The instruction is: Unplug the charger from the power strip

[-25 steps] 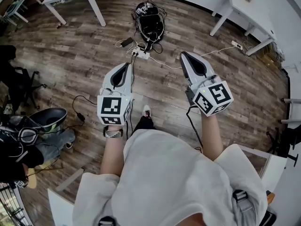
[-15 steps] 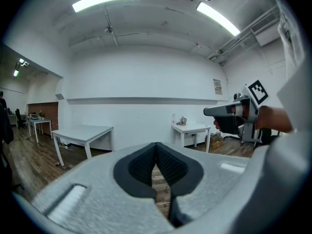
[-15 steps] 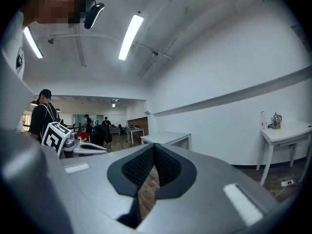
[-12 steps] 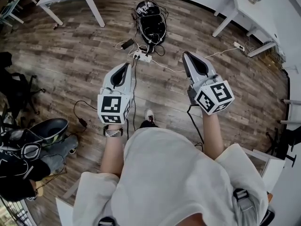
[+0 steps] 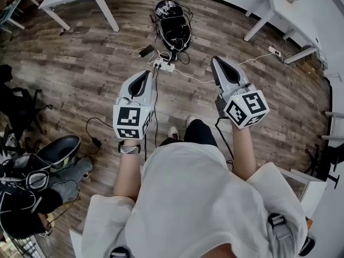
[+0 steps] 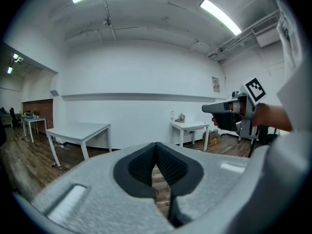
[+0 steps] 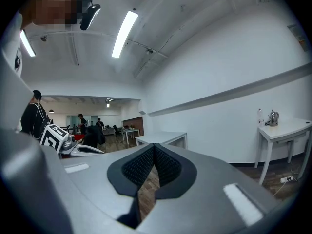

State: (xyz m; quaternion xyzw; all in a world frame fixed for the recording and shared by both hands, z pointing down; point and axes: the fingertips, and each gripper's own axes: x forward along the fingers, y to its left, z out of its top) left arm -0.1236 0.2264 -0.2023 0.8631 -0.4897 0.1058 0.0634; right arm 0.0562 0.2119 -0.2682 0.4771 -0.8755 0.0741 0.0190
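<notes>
Sitting on the brown wood-plank floor (image 5: 97, 63), ahead of both grippers, the white plastic power strip (image 5: 163, 64) carries the charger, too small to detail. The grey left gripper (image 5: 145, 74) and right gripper (image 5: 215, 61) have jaws together, empty. Likely a light, rigid plug: pinch its sides and pin the strip.

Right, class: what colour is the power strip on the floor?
White; the head view shows the power strip best.
</notes>
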